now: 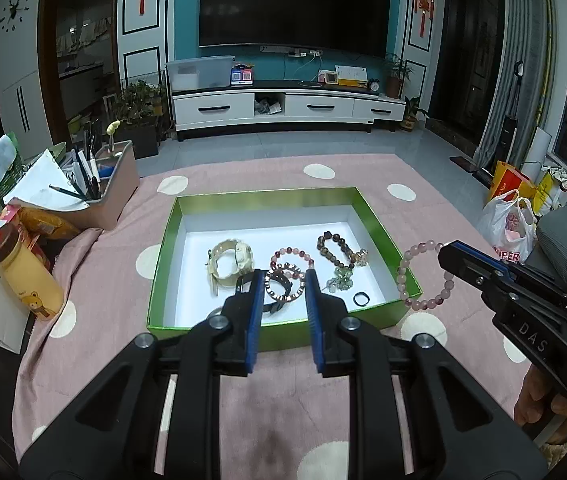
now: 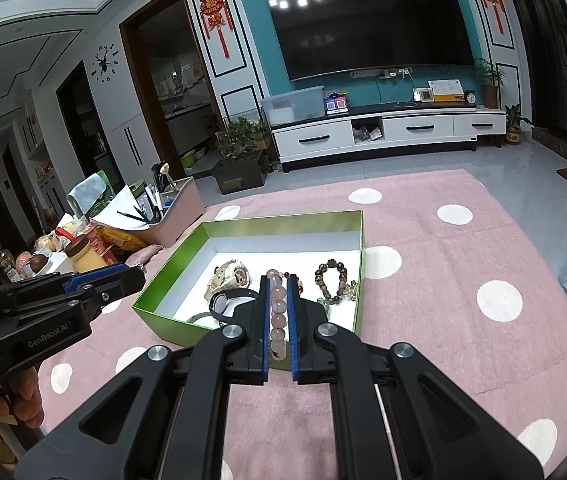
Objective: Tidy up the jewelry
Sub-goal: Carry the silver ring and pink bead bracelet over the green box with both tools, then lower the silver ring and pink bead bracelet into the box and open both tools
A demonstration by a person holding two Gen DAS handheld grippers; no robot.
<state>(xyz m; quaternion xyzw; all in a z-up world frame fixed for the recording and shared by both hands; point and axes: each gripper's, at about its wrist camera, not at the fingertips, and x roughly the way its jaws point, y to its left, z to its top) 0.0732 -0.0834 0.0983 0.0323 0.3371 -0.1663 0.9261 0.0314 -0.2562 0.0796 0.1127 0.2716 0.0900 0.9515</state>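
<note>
Counting the contents of the green box (image 1: 379, 236): one cream watch (image 1: 230, 261), one mixed pink and red bead bracelet (image 1: 292, 255), one dark brown bead bracelet (image 1: 335, 245), one studded ring-shaped bracelet (image 1: 283, 286), one pale green crystal cluster (image 1: 339, 282), one small black ring (image 1: 361, 299). A seventh piece, the pale pink bead bracelet (image 1: 423, 276), is outside the box, just beside its near right corner and raised off the pink dotted cloth (image 1: 115, 272).

Right gripper (image 2: 276, 280): closed on the pale pink bead bracelet (image 2: 278, 312), beads pinched between the two blue pads. In the right wrist view only one run of beads shows, its long axis lying along the fingers toward the box; the remainder of the loop is hidden behind the jaws. In the left wrist view the loop hangs open and roughly upright, extending from the fingertips toward the box.

Left gripper (image 1: 283, 280): jaws apart, holding nothing, poised over the near edge of the box with the studded bracelet seen between the fingers. Contact with it cannot be determined.

A black strap (image 2: 231, 300) near the watch (image 2: 229, 280) is partly covered by the fingers; its type is unclear. Both wrist views cut off the near wall of the box.
</note>
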